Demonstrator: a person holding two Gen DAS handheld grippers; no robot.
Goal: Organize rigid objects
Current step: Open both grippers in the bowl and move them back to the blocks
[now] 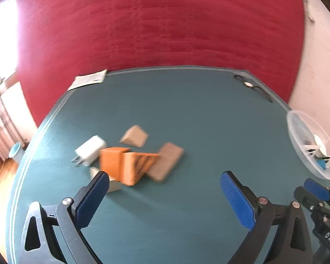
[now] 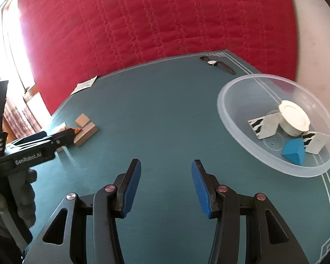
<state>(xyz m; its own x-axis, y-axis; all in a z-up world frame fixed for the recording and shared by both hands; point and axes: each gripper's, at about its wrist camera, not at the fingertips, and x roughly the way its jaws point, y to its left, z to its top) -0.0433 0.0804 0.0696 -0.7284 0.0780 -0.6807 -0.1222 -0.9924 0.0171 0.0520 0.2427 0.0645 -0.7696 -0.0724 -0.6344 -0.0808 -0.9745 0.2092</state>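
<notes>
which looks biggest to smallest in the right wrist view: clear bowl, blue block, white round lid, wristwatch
1. clear bowl
2. white round lid
3. blue block, close to the lid, so that order is unsure
4. wristwatch, though it lies farthest away

The teal table (image 1: 187,114) is viewed low and forward from both wrist cameras toward a red wall (image 2: 154,22). The orange block (image 1: 121,165) cluster and clear bowl (image 2: 231,118) are shared.

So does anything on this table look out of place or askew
Yes: the orange piece lies tipped among the wooden blocks and white charger in a loose jumble. A wristwatch sits alone at the table's far corner.
</notes>
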